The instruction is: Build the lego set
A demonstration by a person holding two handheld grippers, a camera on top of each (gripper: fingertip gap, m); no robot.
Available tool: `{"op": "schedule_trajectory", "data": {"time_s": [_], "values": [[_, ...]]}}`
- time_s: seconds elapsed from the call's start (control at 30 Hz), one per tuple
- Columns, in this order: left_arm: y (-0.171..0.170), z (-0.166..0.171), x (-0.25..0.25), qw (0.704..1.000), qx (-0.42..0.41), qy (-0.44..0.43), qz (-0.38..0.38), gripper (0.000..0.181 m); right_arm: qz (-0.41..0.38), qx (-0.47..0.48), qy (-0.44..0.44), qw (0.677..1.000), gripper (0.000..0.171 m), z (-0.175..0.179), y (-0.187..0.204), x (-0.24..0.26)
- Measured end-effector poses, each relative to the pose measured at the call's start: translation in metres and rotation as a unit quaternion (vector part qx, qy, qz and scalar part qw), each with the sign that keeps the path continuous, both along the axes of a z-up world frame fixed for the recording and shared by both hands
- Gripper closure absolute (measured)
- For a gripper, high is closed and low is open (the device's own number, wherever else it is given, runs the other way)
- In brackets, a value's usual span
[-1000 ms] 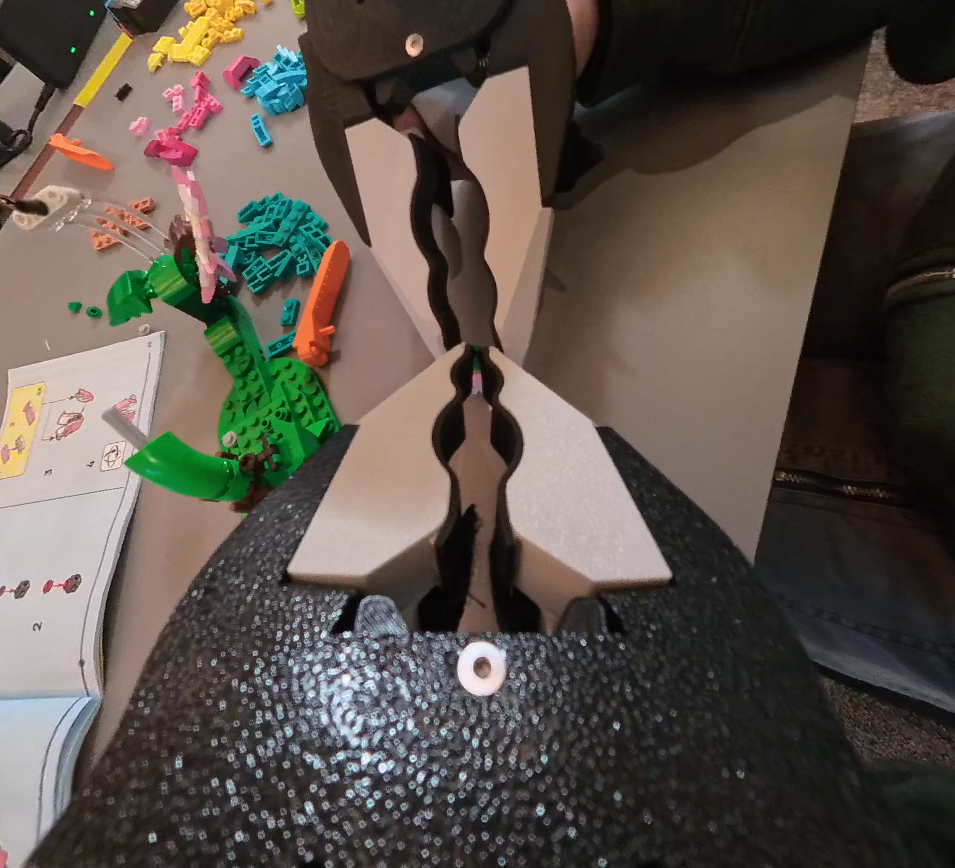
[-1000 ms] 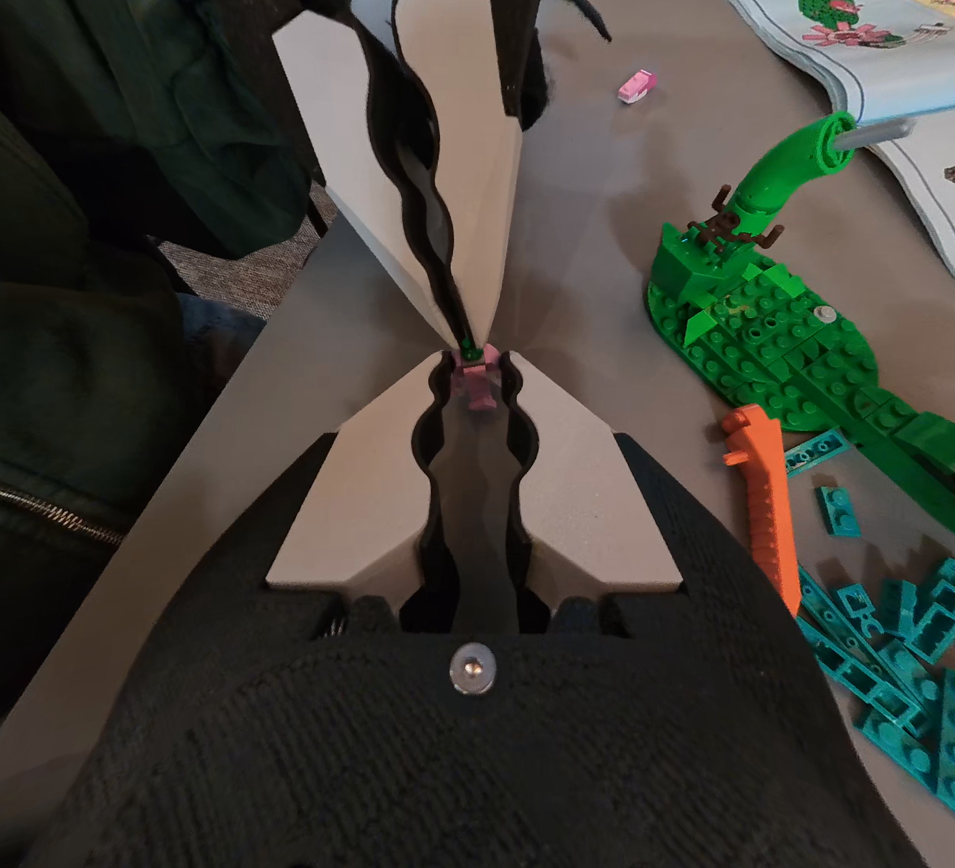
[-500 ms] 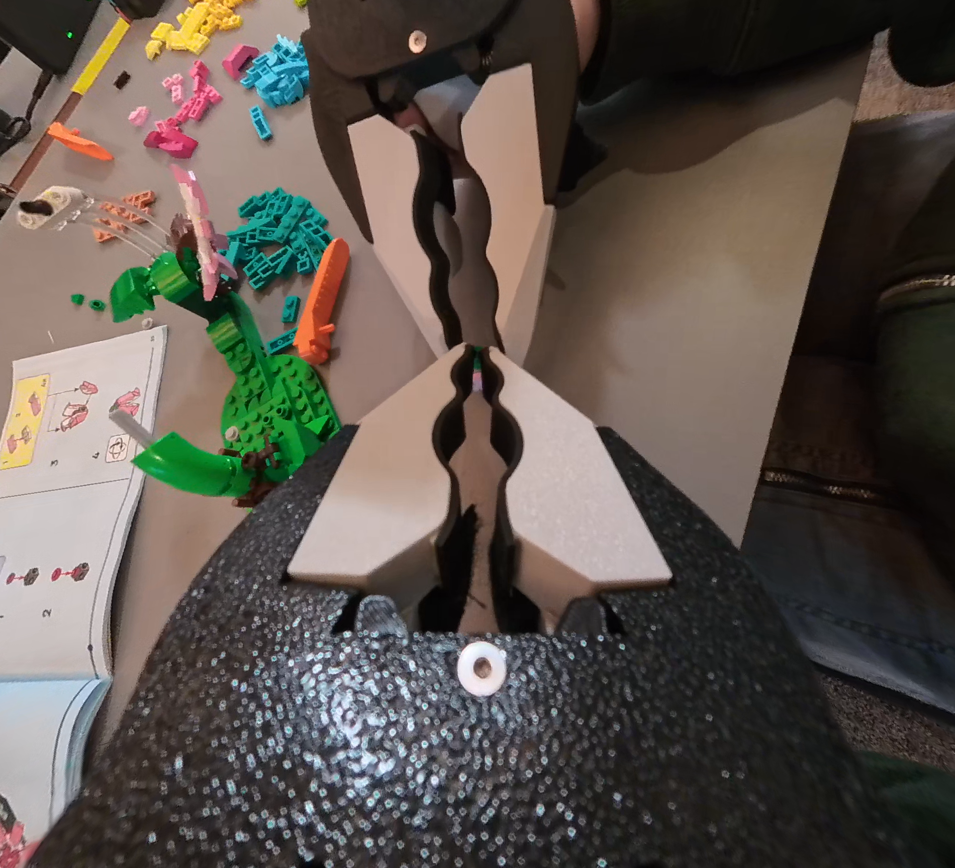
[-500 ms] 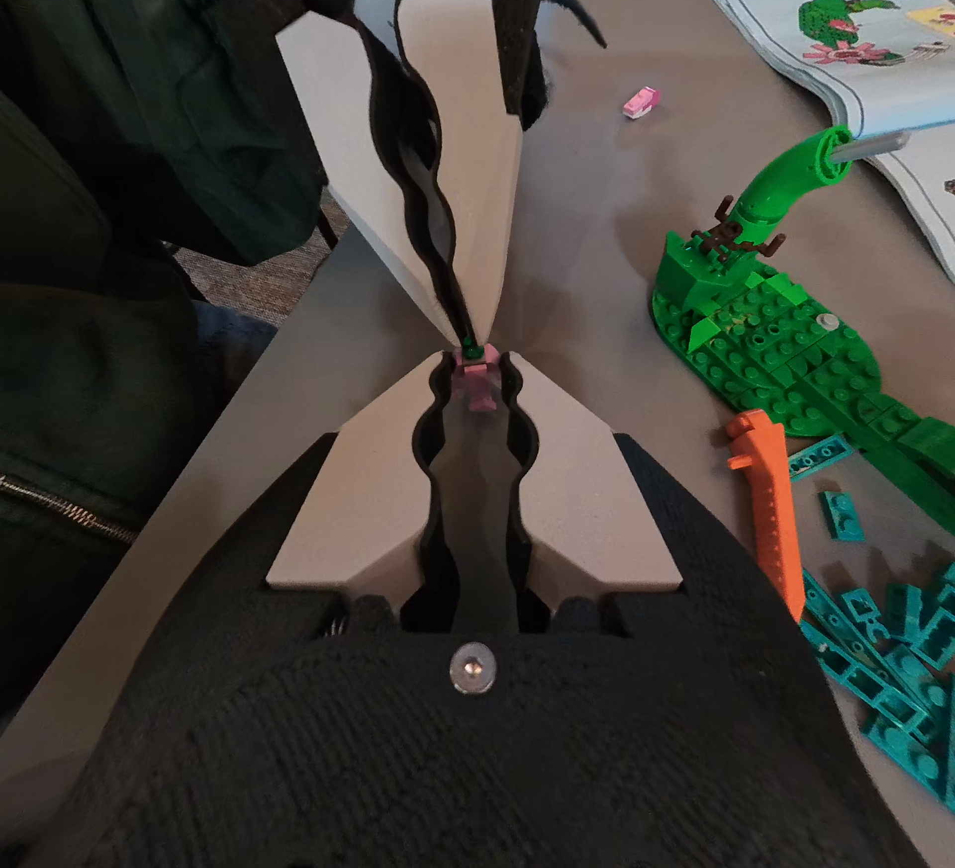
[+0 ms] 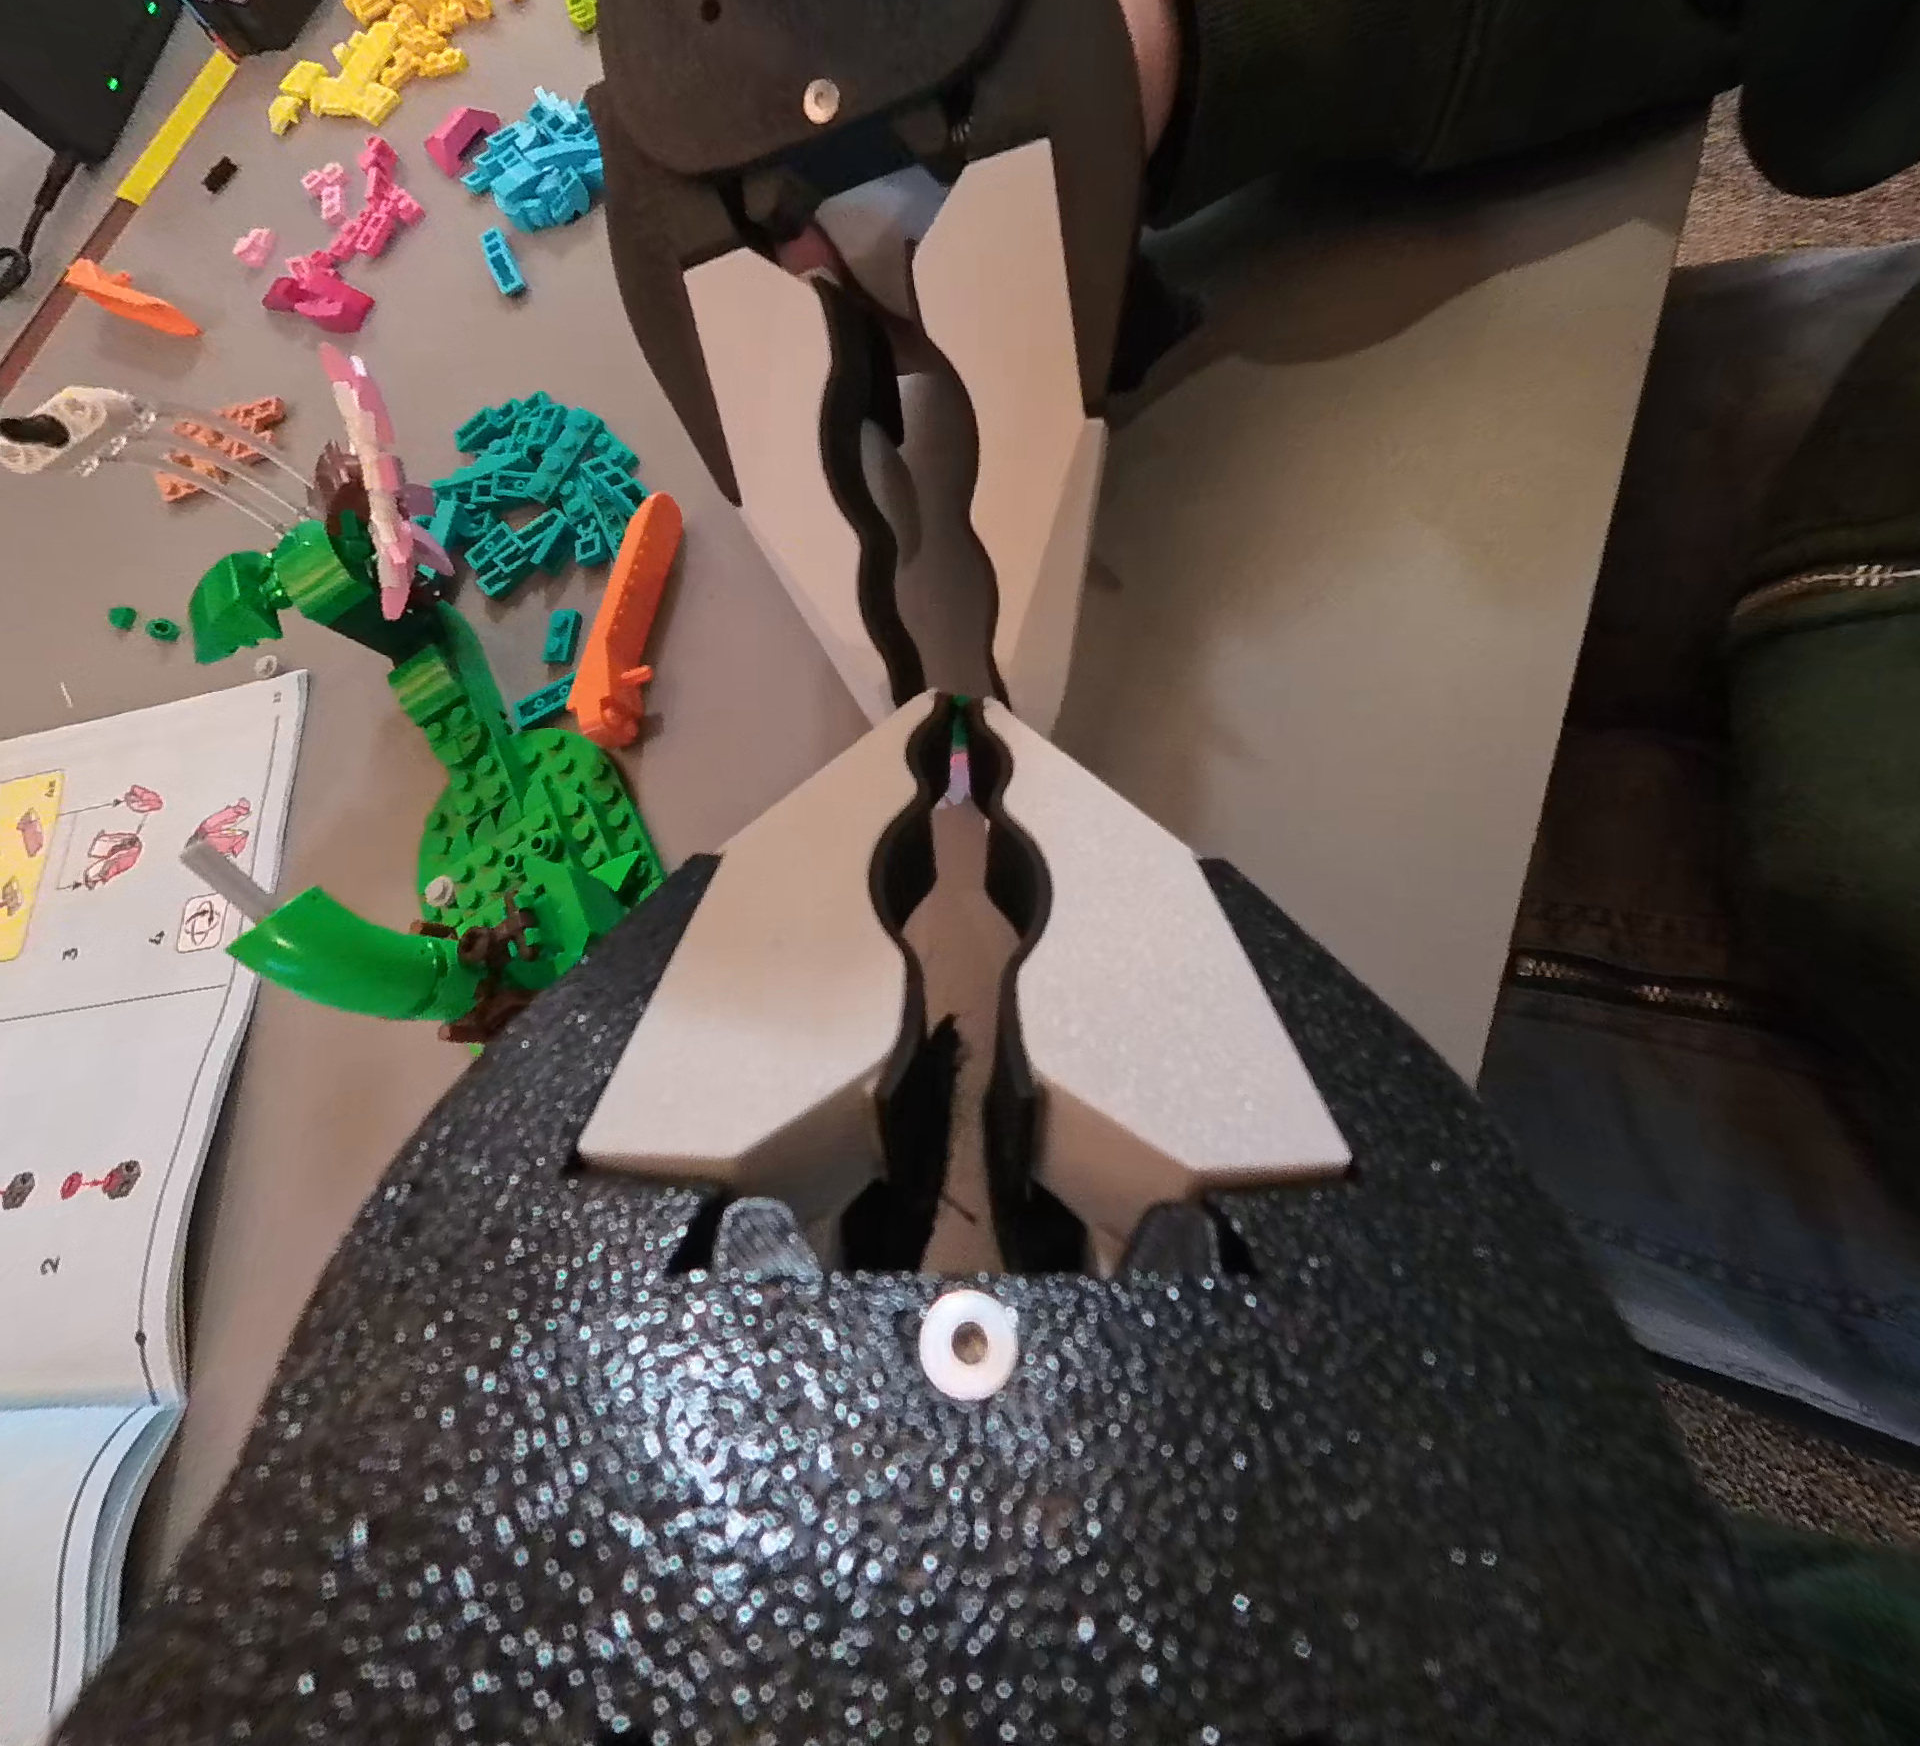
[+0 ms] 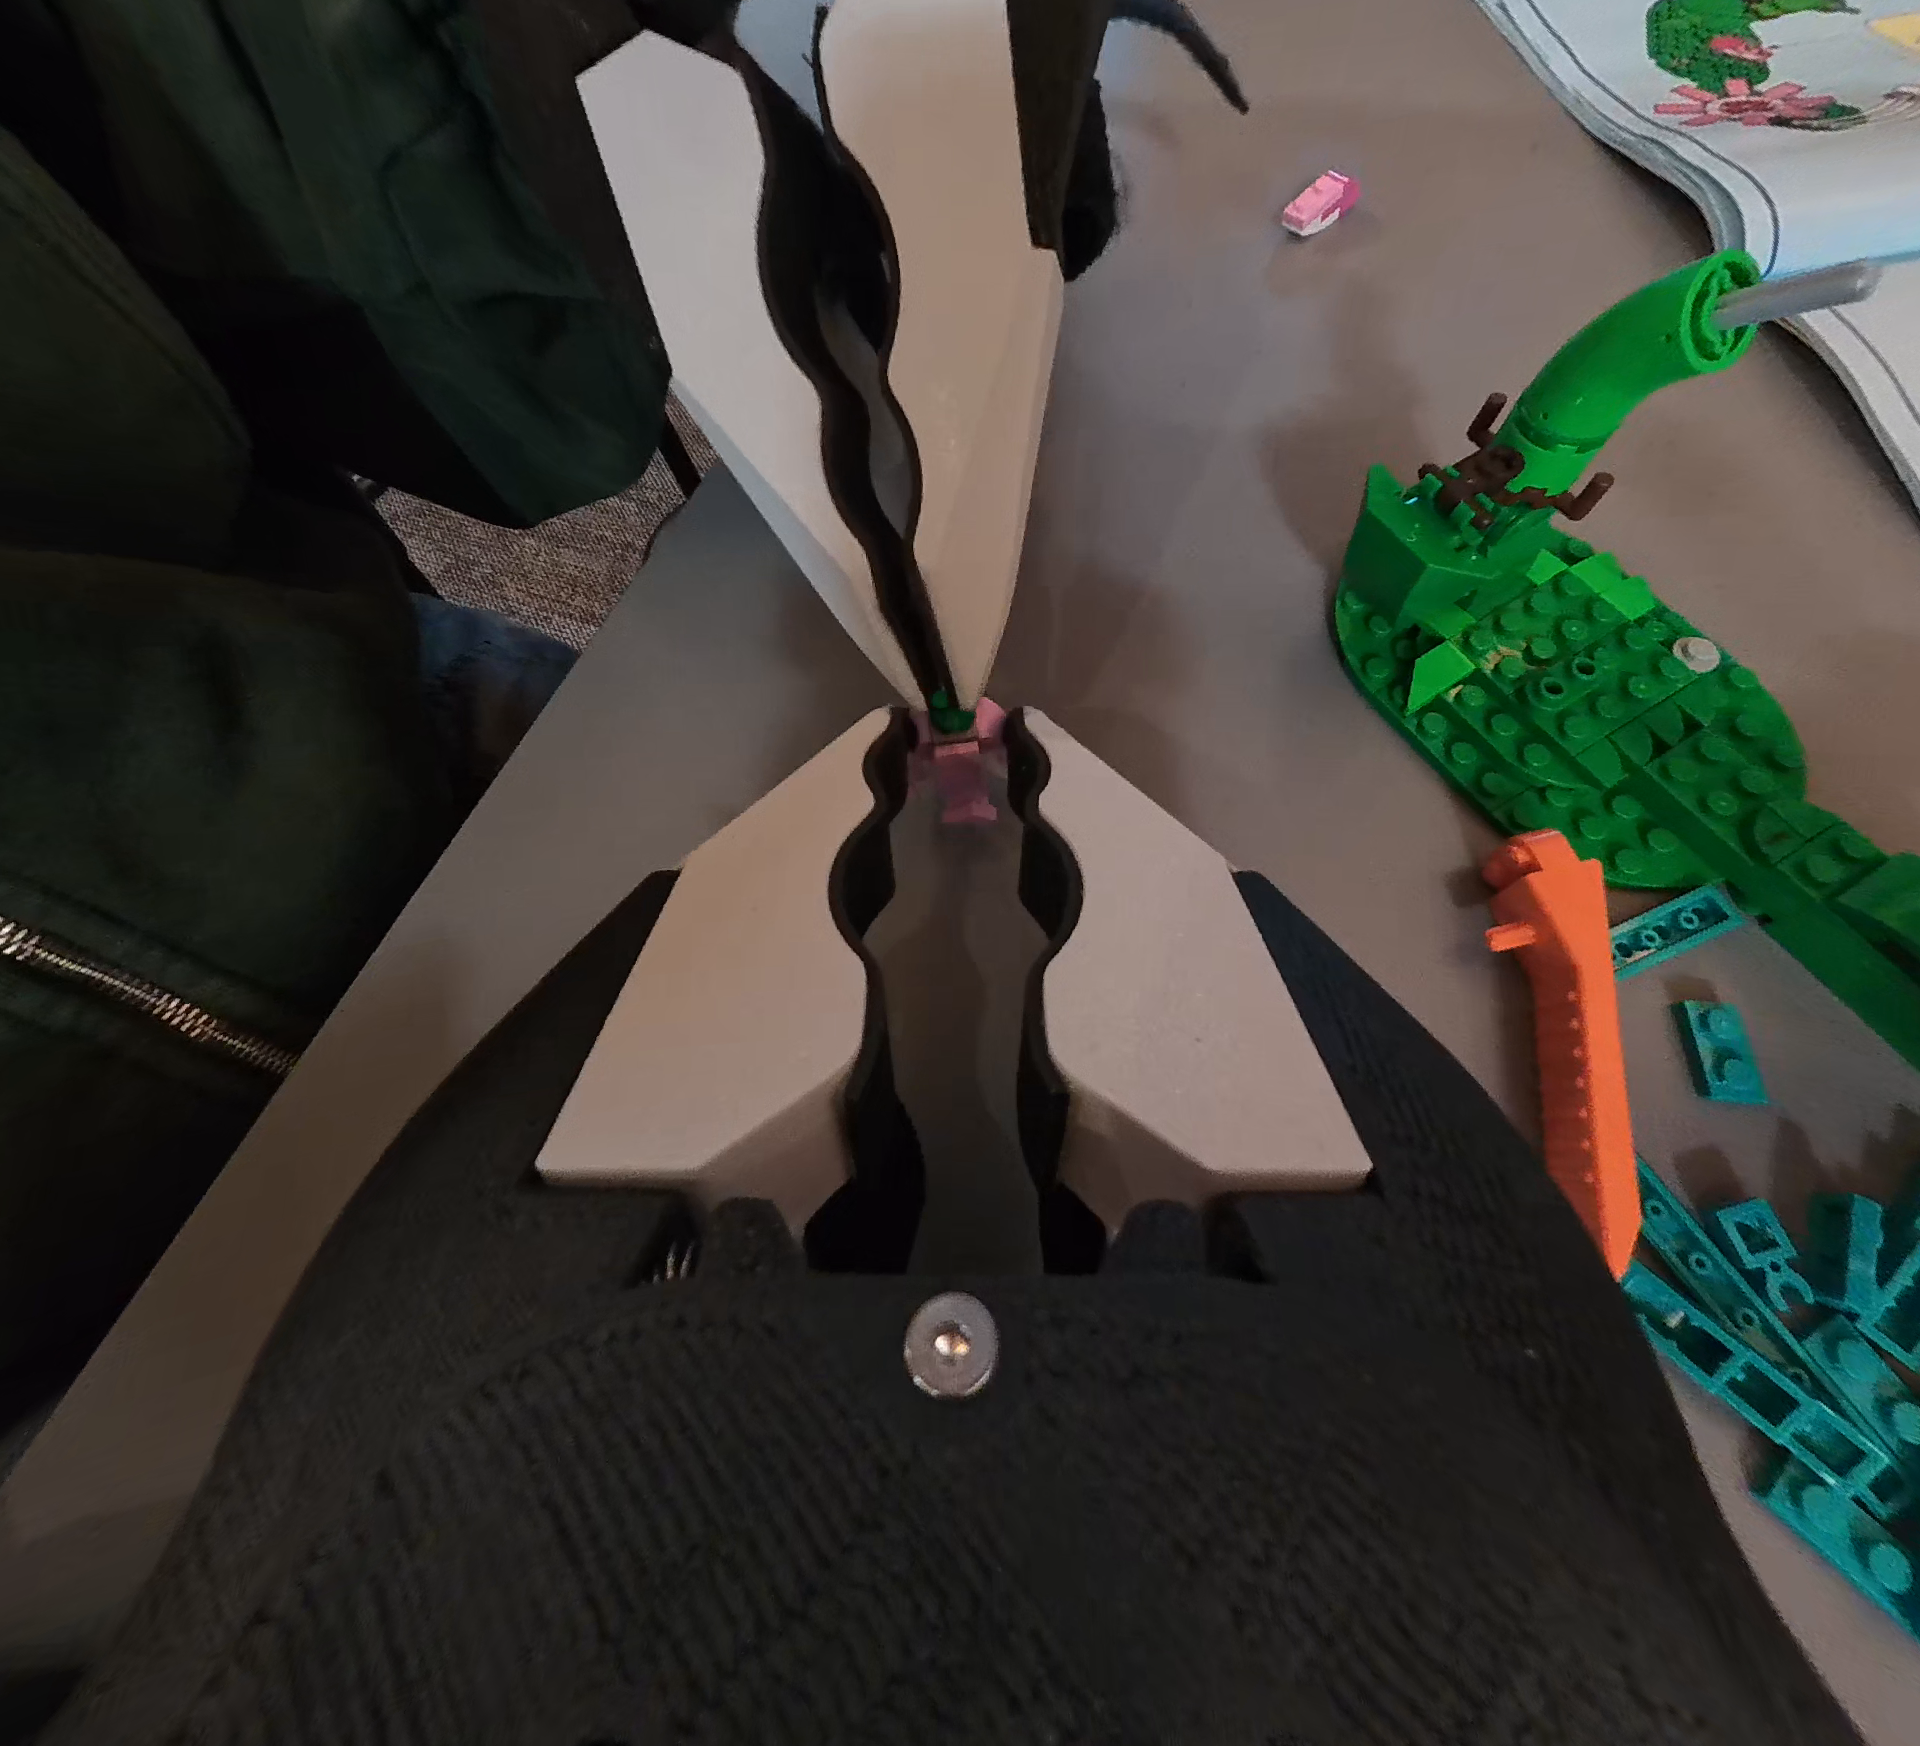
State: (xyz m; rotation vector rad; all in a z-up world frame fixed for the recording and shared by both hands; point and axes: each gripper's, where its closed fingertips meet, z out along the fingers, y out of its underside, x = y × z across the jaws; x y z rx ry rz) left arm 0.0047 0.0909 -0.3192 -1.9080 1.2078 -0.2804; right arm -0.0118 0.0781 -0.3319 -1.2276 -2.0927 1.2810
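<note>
My left gripper (image 5: 958, 722) and right gripper (image 6: 951, 728) meet tip to tip above the near table edge. In the right wrist view, my right gripper is shut on a small pink piece (image 6: 961, 777). The left gripper (image 6: 940, 694) comes down from above, shut on a tiny dark green piece (image 6: 943, 711) that touches the top of the pink one. In the left wrist view, a sliver of green and pink piece (image 5: 958, 756) shows between my left fingertips, with the right gripper (image 5: 940, 683) right behind it. The green plant model (image 5: 520, 813) lies on the table, left of the grippers.
The plant model (image 6: 1610, 688), an orange brick separator (image 6: 1569, 1052), teal pieces (image 6: 1818, 1333), a loose pink piece (image 6: 1320, 202) and the instruction booklet (image 6: 1766, 86) lie right of my right gripper. Yellow, pink and blue piles (image 5: 416, 34) and black boxes (image 5: 73, 23) sit farther back. A person's lap is beyond the table edge. The grippers are tip to tip, or close to it.
Both grippers stay shut and tip to tip on the same pieces. The pair has drifted slightly, so the table things shift a little in both views.
</note>
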Motion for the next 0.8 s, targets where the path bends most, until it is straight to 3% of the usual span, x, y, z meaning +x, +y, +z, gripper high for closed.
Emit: {"op": "schedule_trajectory", "data": {"time_s": [0.03,0.8], "values": [[0.0004,0.0005,0.0003,1.0,0.001,-0.002,0.001,0.181,0.001,-0.002,0.001,1.0,0.155,0.0004,-0.0002,0.0001],[-0.001,0.0017,-0.0067,1.0,0.004,0.0,0.012,0.18,-0.005,-0.009,0.012,1.0,0.155,0.0044,0.0025,0.0004]]}}
